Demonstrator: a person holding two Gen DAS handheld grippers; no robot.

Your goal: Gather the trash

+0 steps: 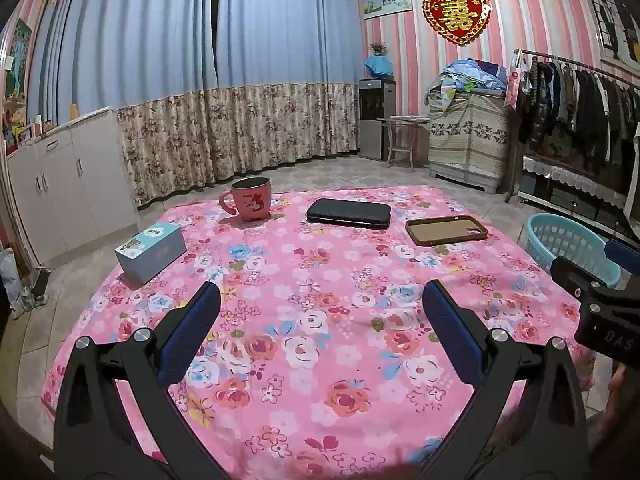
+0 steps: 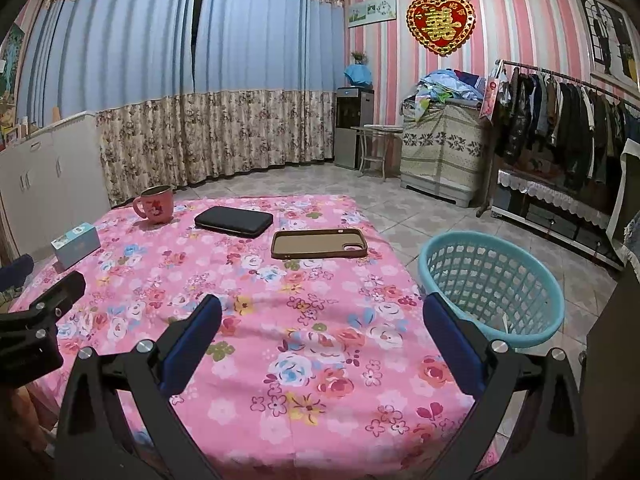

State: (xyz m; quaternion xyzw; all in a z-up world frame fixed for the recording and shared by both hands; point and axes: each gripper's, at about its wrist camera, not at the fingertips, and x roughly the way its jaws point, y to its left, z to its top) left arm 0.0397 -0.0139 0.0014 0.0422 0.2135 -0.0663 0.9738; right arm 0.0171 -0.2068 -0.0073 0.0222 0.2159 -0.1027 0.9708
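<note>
I'm looking into a lived-in home bedroom: beyond the tabletop (image 2: 304, 320) with its pink floral cloth hang blue curtains (image 2: 200, 48), a loaded clothes rack (image 2: 560, 120) to its right, white cabinets (image 1: 60, 184) to its left.

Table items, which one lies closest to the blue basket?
The brown phone case, open side up near the table's right edge. The black wallet, pink mug and blue box sit further left.

Pink-striped walls (image 2: 500, 20), blue curtains (image 2: 140, 40), tiled floor (image 2: 420, 212)
</note>
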